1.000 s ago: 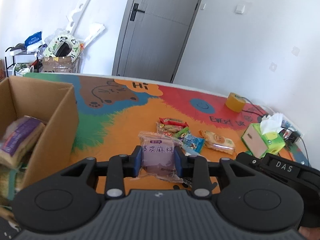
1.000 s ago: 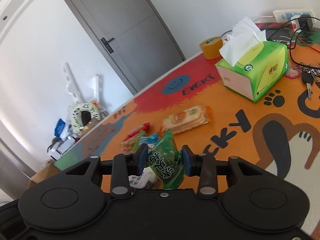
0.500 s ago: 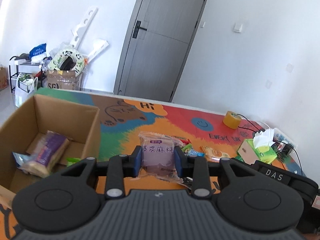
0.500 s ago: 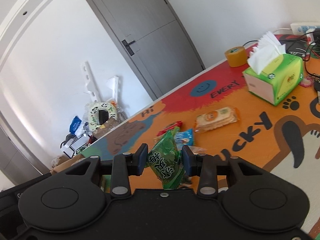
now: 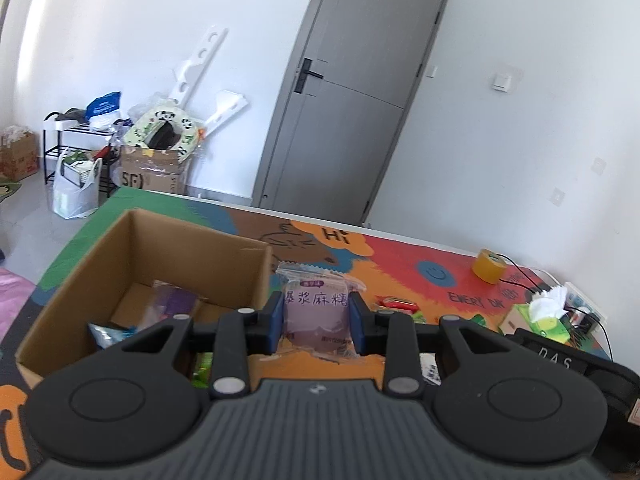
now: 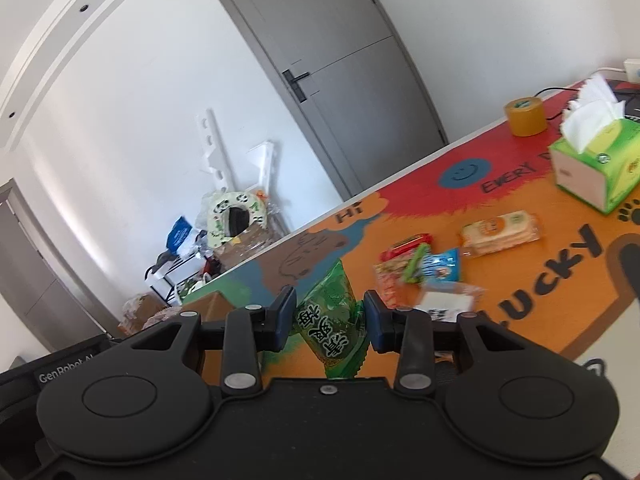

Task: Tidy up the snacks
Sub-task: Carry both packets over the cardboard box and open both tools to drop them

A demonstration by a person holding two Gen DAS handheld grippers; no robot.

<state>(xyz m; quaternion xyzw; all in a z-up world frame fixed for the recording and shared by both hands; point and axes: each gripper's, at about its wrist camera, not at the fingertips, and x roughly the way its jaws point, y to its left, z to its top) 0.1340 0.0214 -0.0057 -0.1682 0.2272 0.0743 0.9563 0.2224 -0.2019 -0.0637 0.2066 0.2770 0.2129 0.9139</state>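
Observation:
My left gripper (image 5: 316, 326) is shut on a purple snack packet (image 5: 316, 312) and holds it in the air just right of an open cardboard box (image 5: 100, 276). Inside the box lie a purple packet (image 5: 172, 304), a blue one (image 5: 108, 334) and a green one (image 5: 202, 368). My right gripper (image 6: 330, 322) is shut on a green snack packet (image 6: 330, 320), lifted above the colourful mat (image 6: 520, 280). Loose on the mat remain a cracker pack (image 6: 500, 232), a red packet (image 6: 404, 246), a blue packet (image 6: 442, 270) and a clear white-label packet (image 6: 448, 300).
A green tissue box (image 6: 596, 168) and a yellow tape roll (image 6: 524, 116) stand at the mat's far right, with cables (image 5: 520, 276) beside them. Beyond the mat are a grey door (image 5: 352, 112), a cluttered box (image 5: 154, 168) and a rack (image 5: 72, 140).
Both grippers have risen and swung left with their packets still gripped. In the left wrist view the cardboard box has slid from the left edge toward the centre, showing its inside.

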